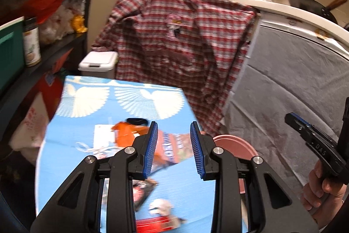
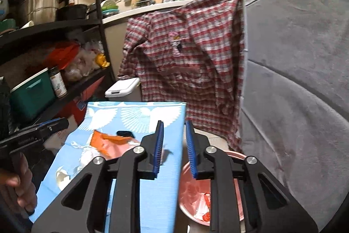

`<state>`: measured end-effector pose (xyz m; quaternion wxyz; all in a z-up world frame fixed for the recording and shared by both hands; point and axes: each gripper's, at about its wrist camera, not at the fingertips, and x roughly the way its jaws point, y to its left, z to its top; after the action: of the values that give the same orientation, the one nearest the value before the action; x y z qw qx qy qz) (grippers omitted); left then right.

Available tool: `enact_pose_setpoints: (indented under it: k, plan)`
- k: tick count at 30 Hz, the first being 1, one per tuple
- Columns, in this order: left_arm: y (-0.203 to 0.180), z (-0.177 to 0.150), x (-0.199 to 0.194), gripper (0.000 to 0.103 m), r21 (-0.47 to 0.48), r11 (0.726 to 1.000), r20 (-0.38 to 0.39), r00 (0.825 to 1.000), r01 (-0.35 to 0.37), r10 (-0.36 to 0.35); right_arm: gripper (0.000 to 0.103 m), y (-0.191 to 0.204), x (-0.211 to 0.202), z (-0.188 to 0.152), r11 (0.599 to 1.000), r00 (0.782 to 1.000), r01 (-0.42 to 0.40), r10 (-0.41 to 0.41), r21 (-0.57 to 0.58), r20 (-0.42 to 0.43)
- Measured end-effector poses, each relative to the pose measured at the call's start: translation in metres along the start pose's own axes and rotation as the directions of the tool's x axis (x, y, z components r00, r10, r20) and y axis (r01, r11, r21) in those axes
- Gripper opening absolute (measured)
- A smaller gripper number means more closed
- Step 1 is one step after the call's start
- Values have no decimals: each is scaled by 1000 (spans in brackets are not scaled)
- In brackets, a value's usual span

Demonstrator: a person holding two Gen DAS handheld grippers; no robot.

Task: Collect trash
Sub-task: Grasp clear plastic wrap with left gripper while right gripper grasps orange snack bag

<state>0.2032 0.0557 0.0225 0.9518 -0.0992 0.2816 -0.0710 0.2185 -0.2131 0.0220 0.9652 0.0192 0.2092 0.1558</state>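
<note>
Left hand-held gripper [image 1: 173, 146]: jaws at a narrow-to-mid gap, nothing between the blue pads, hanging over the tabletop [image 1: 72, 145] with its blue bird-print cloth. Right hand-held gripper [image 2: 174, 146]: jaws narrow, empty, sitting over the tabletop's right edge.

Trash on the tabletop, seen from the left wrist: orange wrapper [image 1: 125, 134] at 10 o'clock of the left fingertips, printed packet [image 1: 172, 149] directly behind the gap, red and white scraps [image 1: 159, 209] at 6 o'clock, blurred. From the right wrist the orange wrapper [image 2: 106, 141] lies at 9 o'clock of the right tips.

Pink basin [image 2: 192, 191] below the tabletop edge at 5 o'clock of the right tips, holding red and clear scraps.

Further out: plaid shirt [image 2: 185, 54] draped at 12 o'clock, white lidded bin [image 2: 123, 88] at 11, black shelf rack [image 2: 54, 25] at 9–10.
</note>
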Motion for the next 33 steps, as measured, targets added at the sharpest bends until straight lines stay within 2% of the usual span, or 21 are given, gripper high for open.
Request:
enact_pose_setpoints:
  k: [2,9,14,25,33]
  plan:
    - [15,-2,1,31,-12,1000,-15,1000,-21,20,10,10,5,-1,1000,1000,-22,22,-14,-8]
    - [52,-18,12,31,-28,996,-78,994,-79,76,10,45,27,-7,993,995,-99,97,-56,-36]
    - [75,-33,28,31,-49,994,-140,986,-95,88,10,71,51,-16,985,988,-143,136,-100,-72]
    - [83,-51,59,31,-31,995,-216,973,-93,84,10,106,110,-39,967,966,-215,190,-139,-174]
    - [86,-62,81,40,-31,997,-279,958,-77,65,12,128,148,-58,943,937,-281,229,-177,-263]
